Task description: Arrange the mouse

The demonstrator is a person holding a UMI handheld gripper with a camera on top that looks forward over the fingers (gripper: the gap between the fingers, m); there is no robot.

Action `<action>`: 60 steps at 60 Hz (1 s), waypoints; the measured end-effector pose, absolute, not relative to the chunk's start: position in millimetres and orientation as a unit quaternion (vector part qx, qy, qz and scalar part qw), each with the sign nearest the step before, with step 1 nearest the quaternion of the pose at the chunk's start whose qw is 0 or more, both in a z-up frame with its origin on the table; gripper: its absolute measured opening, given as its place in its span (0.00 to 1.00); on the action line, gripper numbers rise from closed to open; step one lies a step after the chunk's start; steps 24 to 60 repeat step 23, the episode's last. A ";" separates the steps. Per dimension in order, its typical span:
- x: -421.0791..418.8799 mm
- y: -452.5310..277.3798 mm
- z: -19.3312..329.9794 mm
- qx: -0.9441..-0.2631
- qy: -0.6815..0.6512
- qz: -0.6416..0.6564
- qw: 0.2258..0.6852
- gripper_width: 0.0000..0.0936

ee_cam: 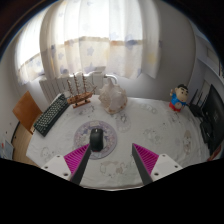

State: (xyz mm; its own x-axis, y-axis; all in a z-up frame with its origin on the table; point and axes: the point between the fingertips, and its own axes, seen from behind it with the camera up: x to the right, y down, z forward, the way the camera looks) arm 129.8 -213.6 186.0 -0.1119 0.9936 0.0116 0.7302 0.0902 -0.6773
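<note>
A dark mouse (96, 139) lies on a round patterned mouse mat (96, 135) on the white table (150, 125). My gripper (111, 160) is open, its two fingers with pink pads (77, 157) spread wide over the table's near part. The mouse sits just ahead of the left finger, between the fingertips and slightly beyond them. Nothing is held between the fingers.
A black keyboard (50, 113) lies at the left of the table. A white teapot-like jug (111, 94) and a small rack (78, 88) stand at the back. A colourful toy figure (178, 98) stands at the right. Curtained windows are behind.
</note>
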 end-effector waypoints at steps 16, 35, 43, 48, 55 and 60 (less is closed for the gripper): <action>126.3 -171.7 217.9 -0.620 -0.682 0.259 0.289 0.91; 123.7 -154.6 215.6 -0.632 -0.670 0.250 0.300 0.91; 123.7 -154.6 215.6 -0.632 -0.670 0.250 0.300 0.91; 123.7 -154.6 215.6 -0.632 -0.670 0.250 0.300 0.91; 123.7 -154.6 215.6 -0.632 -0.670 0.250 0.300 0.91; 123.7 -154.6 215.6 -0.632 -0.670 0.250 0.300 0.91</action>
